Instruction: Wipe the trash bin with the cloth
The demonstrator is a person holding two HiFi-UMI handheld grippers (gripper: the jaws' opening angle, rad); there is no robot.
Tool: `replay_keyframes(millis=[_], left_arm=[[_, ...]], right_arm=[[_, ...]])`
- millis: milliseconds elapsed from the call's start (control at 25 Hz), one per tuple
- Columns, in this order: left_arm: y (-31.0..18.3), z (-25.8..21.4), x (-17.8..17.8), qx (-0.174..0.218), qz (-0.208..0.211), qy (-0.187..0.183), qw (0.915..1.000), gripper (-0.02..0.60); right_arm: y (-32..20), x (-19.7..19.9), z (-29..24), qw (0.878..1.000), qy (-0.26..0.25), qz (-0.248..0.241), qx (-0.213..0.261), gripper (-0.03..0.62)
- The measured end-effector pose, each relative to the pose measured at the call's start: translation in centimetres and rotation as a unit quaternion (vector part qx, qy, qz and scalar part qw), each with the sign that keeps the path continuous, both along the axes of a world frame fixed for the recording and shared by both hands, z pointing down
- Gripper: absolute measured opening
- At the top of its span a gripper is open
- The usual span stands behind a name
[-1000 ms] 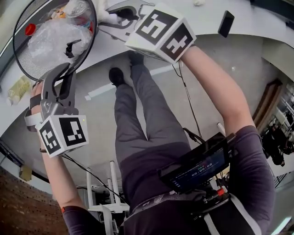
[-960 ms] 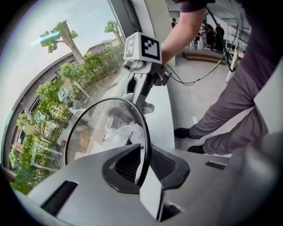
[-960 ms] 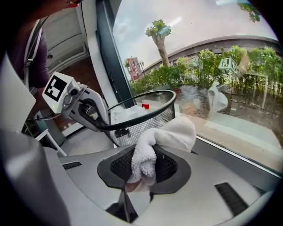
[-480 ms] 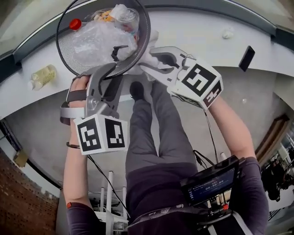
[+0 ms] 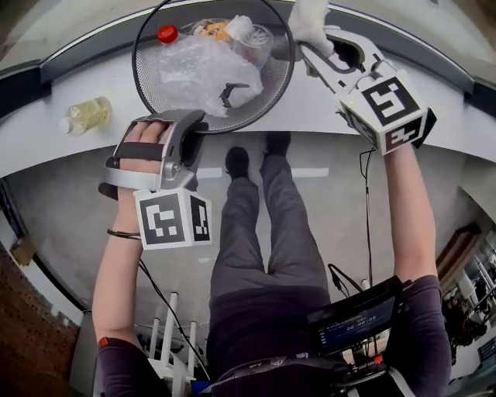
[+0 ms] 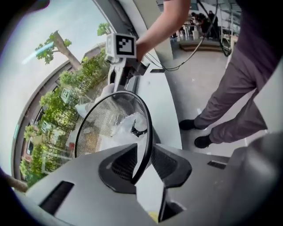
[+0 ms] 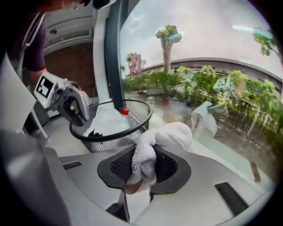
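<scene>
A black mesh trash bin (image 5: pixel 273 84) stands on the white counter, holding a clear plastic bag (image 5: pixel 200 74) and other litter. My left gripper (image 5: pixel 194 124) is at its near rim. In the left gripper view the rim (image 6: pixel 148 128) runs between the jaws, which are opening, and a gap shows beside the right pad (image 6: pixel 166 161). My right gripper (image 5: pixel 316 40) is at the bin's right side, shut on a white cloth (image 5: pixel 308 18). The right gripper view shows the cloth (image 7: pixel 170 134) bunched between the pads, just right of the bin (image 7: pixel 106 142).
A small yellowish bottle (image 5: pixel 85 115) lies on the counter (image 5: pixel 333 101) left of the bin. A window with trees behind it runs along the counter's far edge. The person's feet (image 5: pixel 256 155) stand on the floor under the counter's near edge.
The right gripper has carried the cloth from the bin's near edge to its right side. The left gripper stays at the near rim, and its jaws have spread a little.
</scene>
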State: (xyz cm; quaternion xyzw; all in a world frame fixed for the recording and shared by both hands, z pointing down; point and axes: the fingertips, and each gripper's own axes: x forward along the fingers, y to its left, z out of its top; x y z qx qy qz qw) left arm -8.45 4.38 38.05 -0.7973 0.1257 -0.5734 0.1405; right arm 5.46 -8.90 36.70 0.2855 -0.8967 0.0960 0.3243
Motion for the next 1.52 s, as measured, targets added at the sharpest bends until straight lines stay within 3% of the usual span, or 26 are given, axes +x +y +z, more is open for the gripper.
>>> replay_keyframes(millis=[80, 200, 400, 600, 720, 800, 840, 920, 1040, 1280, 1400, 1520], left_arm=[[0.3, -0.2, 0.2, -0.015, 0.001, 0.01, 0.9998, 0.082], [0.9, -0.4, 0.7, -0.031, -0.006, 0.028, 0.9991, 0.063], [0.9, -1.1, 2.1, -0.046, -0.044, 0.055, 0.9965, 0.031], [0.8, -1.7, 4.6, -0.057, -0.092, 0.08, 0.9909, 0.031], [0.9, -2.2, 5.6, -0.075, -0.11, 0.112, 0.9847, 0.032], [1.2, -3.2, 5.5, -0.082, -0.107, 0.143, 0.9805, 0.087], [1.2, -3.7, 5.0, -0.074, -0.098, 0.142, 0.9822, 0.115], [0.9, -3.4, 2.9, -0.046, -0.076, 0.097, 0.9912, 0.126], [0.1, -0.9, 0.2, -0.03, -0.068, 0.033, 0.9967, 0.124], [0.0, -0.3, 0.8, -0.027, -0.051, 0.033, 0.9978, 0.102], [0.3, -0.5, 1.6, -0.045, -0.056, 0.046, 0.9964, 0.073], [0.4, -0.7, 2.4, -0.05, -0.075, 0.063, 0.994, 0.05]], right_arm=[[2.4, -1.9, 1.5, 0.998, 0.028, -0.053, -0.002, 0.097], [5.3, -3.1, 2.3, 0.997, -0.001, -0.062, -0.036, 0.097], [11.5, -6.9, 2.7, 0.987, -0.014, -0.144, -0.067, 0.097], [15.5, -9.4, 2.5, 0.981, -0.055, -0.169, -0.076, 0.097], [15.7, -10.1, 2.3, 0.98, -0.079, -0.153, -0.096, 0.097], [15.2, -9.4, 1.9, 0.98, -0.096, -0.132, -0.112, 0.097], [14.8, -8.8, 1.5, 0.98, -0.107, -0.117, -0.119, 0.097], [13.3, -6.9, 0.5, 0.981, -0.121, -0.078, -0.133, 0.097], [10.5, -3.4, -0.3, 0.987, -0.092, -0.043, -0.125, 0.097], [2.8, 0.4, -0.5, 0.999, -0.027, 0.023, -0.01, 0.097], [3.1, -1.6, 1.3, 1.0, 0.001, -0.013, -0.006, 0.097], [6.7, -3.6, 2.9, 0.997, 0.021, -0.069, -0.016, 0.097]])
